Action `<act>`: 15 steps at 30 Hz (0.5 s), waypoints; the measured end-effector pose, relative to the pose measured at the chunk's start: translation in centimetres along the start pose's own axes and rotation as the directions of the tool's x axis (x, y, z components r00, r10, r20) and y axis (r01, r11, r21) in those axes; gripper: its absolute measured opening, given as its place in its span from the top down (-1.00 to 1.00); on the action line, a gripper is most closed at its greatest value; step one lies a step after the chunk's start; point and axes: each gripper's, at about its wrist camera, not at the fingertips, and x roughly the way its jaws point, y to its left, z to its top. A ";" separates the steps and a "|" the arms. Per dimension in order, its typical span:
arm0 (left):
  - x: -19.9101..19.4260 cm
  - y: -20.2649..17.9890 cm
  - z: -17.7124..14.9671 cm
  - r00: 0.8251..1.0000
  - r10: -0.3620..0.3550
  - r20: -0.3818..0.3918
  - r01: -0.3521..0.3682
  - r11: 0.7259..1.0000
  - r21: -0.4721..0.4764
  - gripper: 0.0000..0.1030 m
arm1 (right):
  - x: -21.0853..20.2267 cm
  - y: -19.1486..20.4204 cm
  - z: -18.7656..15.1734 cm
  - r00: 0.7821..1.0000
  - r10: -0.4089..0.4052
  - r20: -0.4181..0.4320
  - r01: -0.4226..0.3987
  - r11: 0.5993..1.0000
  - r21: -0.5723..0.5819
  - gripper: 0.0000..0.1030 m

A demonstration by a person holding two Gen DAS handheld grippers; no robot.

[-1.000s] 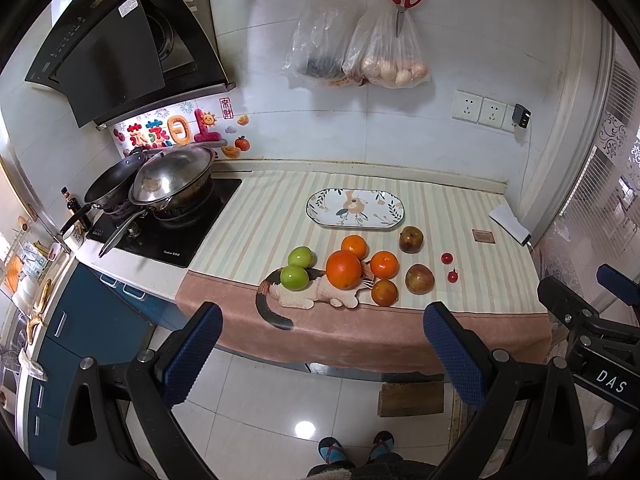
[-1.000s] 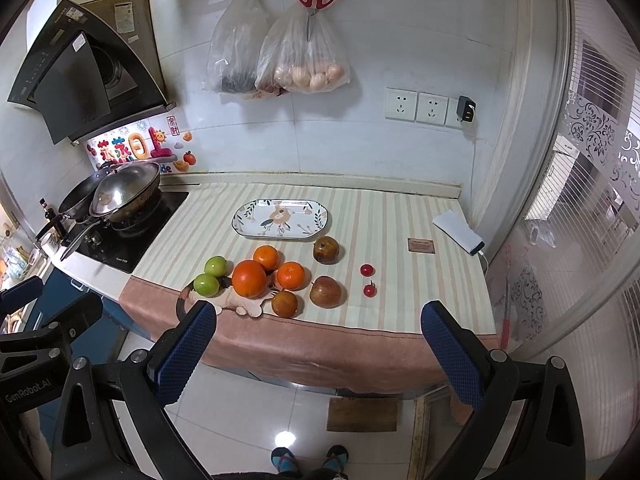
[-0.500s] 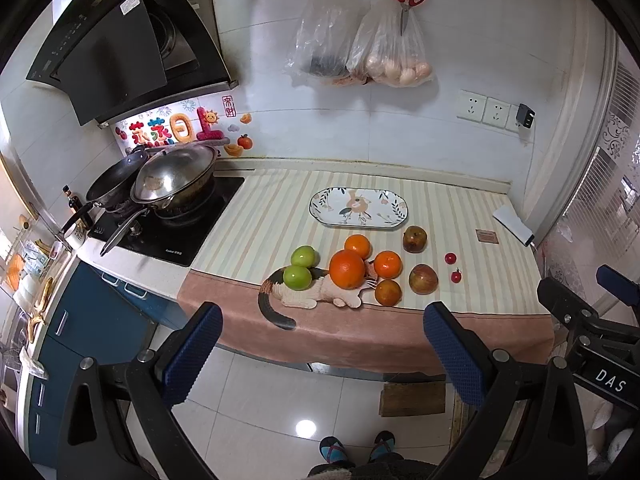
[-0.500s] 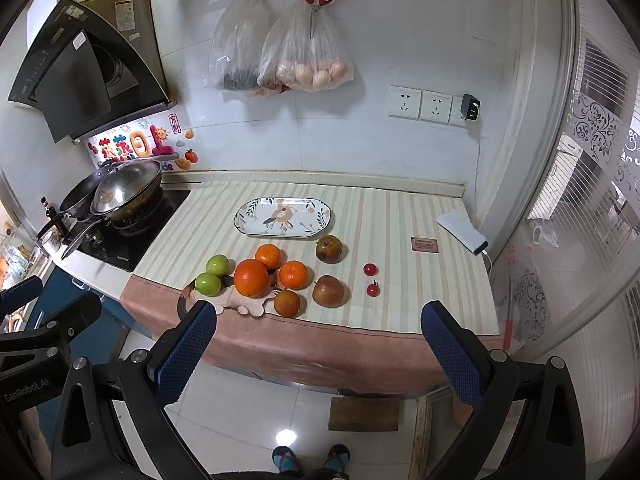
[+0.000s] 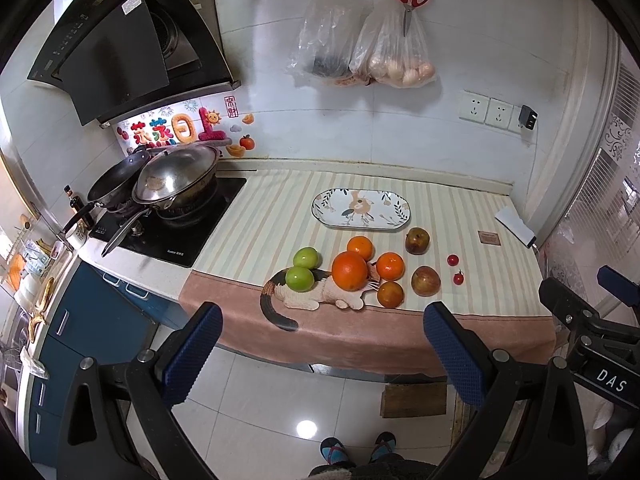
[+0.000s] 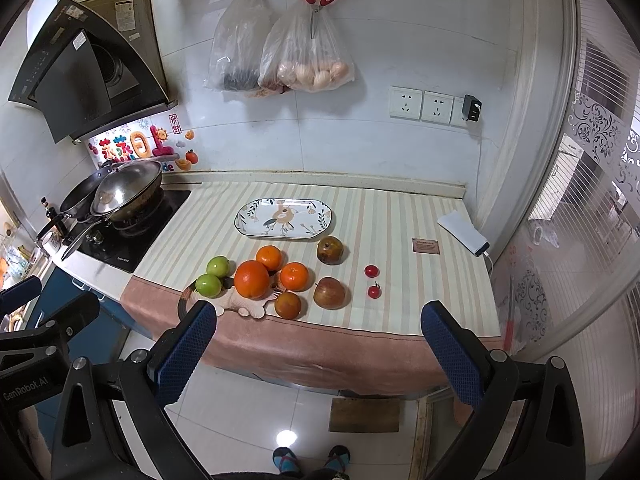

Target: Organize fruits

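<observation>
Left wrist view: fruit untouched, both grippers held back from the counter

Left gripper [image 5: 322, 350] and right gripper [image 6: 318, 346] both wide apart, holding nothing, well short of the counter edge, over floor tile. Fruit sits in a cluster on the striped cloth [image 5: 280, 216]: big orange [image 5: 349, 271], three smaller oranges beside it, two green apples [image 5: 303, 269], two reddish apples [image 6: 329, 293], two cherry tomatoes [image 6: 373, 281] apart to the right. Patterned plate [image 5: 320, 216] lies bare just behind the cluster.

Likely step: approach and choose a first fruit. Outer pieces look easiest; the oranges touch, so a reach into the middle may roll neighbours toward the edge.

Hard to tell: contents of the darker hanging bag [image 6: 236, 52]; whether the brownish small orange is bruised.
</observation>
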 end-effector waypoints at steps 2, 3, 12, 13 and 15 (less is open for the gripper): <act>0.0 0.0 0.0 1.000 0.001 0.000 -0.001 1.000 0.000 -0.99 | 0.2 0.4 -0.1 1.000 0.001 0.000 -0.001 1.000 -0.001 -1.00; 0.0 0.0 0.0 1.000 0.001 -0.001 -0.001 1.000 0.000 -0.99 | 0.3 0.6 0.0 1.000 -0.001 0.000 0.001 1.000 -0.001 -1.00; 0.2 0.3 0.1 1.000 0.000 -0.001 0.000 1.000 -0.002 -0.99 | 0.3 0.5 -0.1 1.000 0.002 -0.001 -0.002 1.000 -0.001 -1.00; 0.2 0.4 0.0 1.000 -0.001 -0.001 0.001 1.000 -0.003 -0.99 | 0.3 0.5 -0.1 1.000 0.002 0.000 -0.002 1.000 -0.001 -1.00; 0.2 0.6 0.0 1.000 0.000 0.000 0.000 1.000 -0.002 -0.99 | 0.3 0.6 0.0 1.000 0.002 0.000 -0.002 1.000 -0.001 -1.00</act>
